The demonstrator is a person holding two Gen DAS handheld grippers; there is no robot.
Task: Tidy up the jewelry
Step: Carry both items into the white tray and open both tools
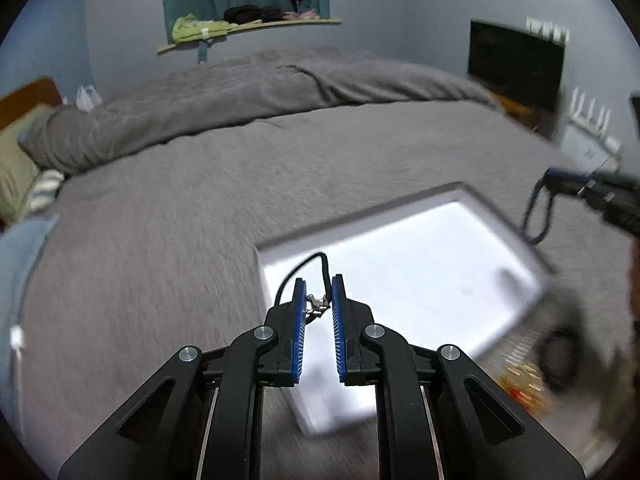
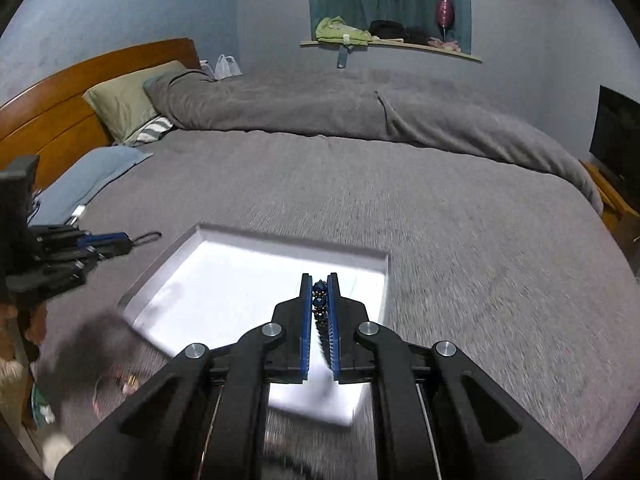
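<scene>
My left gripper (image 1: pixel 319 286) is shut on a small silver clasp (image 1: pixel 317 305). A thin black cord (image 1: pixel 304 266) loops from the clasp out over the white tray (image 1: pixel 420 264). In the right wrist view my right gripper (image 2: pixel 319 282) is shut on a strand of dark blue beads (image 2: pixel 319 301), which hangs down between its fingers above the same tray (image 2: pixel 224 280). Each gripper shows in the other's view: the right gripper (image 1: pixel 556 178) trails a dark loop (image 1: pixel 534 220), and the left gripper (image 2: pixel 120 239) shows a short cord loop (image 2: pixel 147 237). I cannot tell whether both hold one piece.
The tray lies on a grey bedspread (image 2: pixel 460 240). A blurred pile of gold and red jewelry (image 1: pixel 524 382) and a dark object (image 1: pixel 558 354) sit near the tray's corner. A folded blue cloth (image 2: pixel 92 180), pillows and a wooden headboard (image 2: pixel 60 92) lie at the left. A black screen (image 1: pixel 516 64) stands at the right.
</scene>
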